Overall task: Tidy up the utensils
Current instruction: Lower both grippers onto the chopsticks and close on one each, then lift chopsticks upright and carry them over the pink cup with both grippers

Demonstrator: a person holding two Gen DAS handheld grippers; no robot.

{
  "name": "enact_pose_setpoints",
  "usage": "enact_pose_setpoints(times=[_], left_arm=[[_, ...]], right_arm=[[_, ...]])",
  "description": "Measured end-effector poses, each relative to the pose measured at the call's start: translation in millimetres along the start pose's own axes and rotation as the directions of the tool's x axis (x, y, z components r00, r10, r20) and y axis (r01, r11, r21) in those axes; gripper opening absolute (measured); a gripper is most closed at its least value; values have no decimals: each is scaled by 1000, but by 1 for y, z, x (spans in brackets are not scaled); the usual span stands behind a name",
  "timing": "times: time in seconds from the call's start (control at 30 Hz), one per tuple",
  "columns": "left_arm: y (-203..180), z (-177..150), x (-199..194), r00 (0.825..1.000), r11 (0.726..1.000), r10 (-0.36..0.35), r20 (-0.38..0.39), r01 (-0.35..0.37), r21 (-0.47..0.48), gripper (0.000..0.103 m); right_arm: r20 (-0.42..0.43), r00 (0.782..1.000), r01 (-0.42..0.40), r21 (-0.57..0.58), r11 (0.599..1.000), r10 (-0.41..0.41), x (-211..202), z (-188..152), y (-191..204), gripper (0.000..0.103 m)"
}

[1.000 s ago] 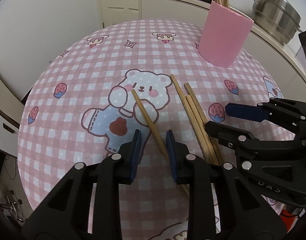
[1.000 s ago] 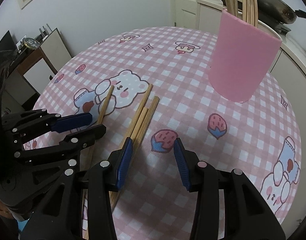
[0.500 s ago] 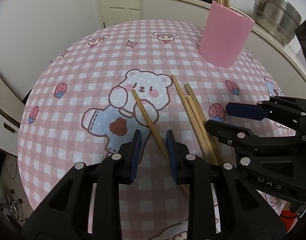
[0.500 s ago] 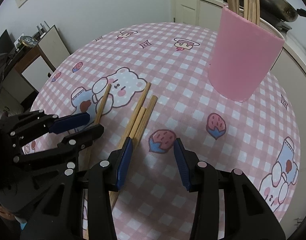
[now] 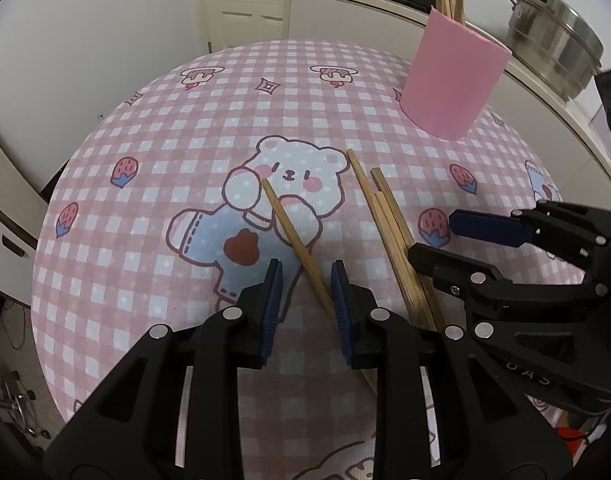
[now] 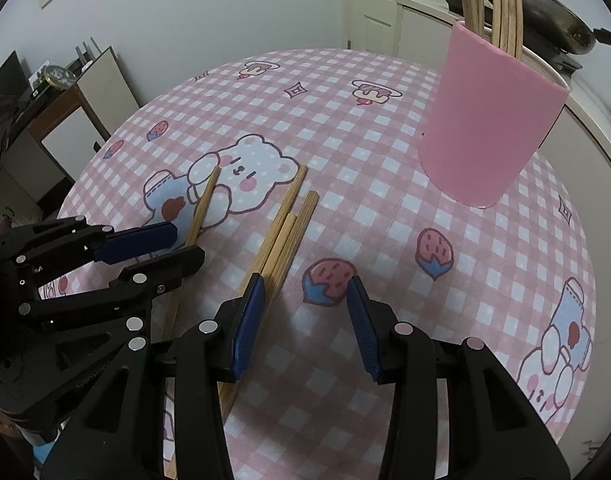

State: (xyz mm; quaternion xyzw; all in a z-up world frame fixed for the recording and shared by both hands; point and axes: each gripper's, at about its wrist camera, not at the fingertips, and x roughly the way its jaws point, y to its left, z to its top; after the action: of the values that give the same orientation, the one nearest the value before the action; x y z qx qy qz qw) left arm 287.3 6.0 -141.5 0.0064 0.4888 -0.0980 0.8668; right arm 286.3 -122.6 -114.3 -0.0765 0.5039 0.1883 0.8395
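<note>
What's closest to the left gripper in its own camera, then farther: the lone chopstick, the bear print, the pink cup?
From the left gripper:
1. Lone chopstick: runs between its open fingers, nearest.
2. Bear print: just ahead, mid-table, under the chopstick's far end.
3. Pink cup: far right, holding upright chopsticks.

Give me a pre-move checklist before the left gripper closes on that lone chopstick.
1. Left gripper open: ok, jaws apart.
2. Lone chopstick between its fingers: ok, it runs up through the gap, nearer the right-hand finger.
3. Only one stick in the gap: ok, the chopstick bundle lies apart, to the side.
4. Right gripper out of the way: ok, open and empty, one finger over the bundle, apart from the left one.
5. Cup ready: ok, upright on the tablecloth, chopsticks already standing in it.
6. Fingers low enough to pinch: cannot tell, height above the cloth is unclear.
</note>
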Motion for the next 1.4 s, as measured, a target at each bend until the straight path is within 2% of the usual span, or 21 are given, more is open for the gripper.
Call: enact_pose_setpoints(times=[0.17,0.47,0.57,0.67,0.77,0.87,0.97,1.13,1.23,1.4], left_arm=[[1,0,0,1000,1000,-4,0,4,-4,25],[1,0,0,1000,1000,1,-1,-1,-4,25],[2,0,0,1000,1000,7,0,-7,-1,25],[2,2,1,1000,1000,2,-4,-2,-17,25],[2,6,4,1000,1000,8,-1,-8,-22,23],[4,10,7,1000,999,6,1,-6,-41,14],[7,13,8,1000,998,-14,3,14,-68,11],[6,15,3,998,994,-58,9,58,-88,7],[2,18,-11,996,992,-86,40,89,-86,7],[-15,27,-59,983,991,-118,138,125,-43,6]], right_arm=[[14,999,33,-35,999,-33,-1,-2,7,40],[3,1000,27,-38,999,-27,-1,-5,3,40],[9,996,85,-78,993,-85,3,-6,12,40],[13,997,71,-69,995,-70,4,-3,9,34],[20,997,71,-64,995,-70,4,0,7,12],[22,998,68,-61,996,-66,5,5,7,10],[25,999,27,-32,999,-26,3,7,2,5],[58,998,-12,-10,1000,13,-13,9,-4,4],[92,995,-42,2,999,42,-30,10,-8,4],[169,984,-65,13,998,62,-67,13,-14,4]])
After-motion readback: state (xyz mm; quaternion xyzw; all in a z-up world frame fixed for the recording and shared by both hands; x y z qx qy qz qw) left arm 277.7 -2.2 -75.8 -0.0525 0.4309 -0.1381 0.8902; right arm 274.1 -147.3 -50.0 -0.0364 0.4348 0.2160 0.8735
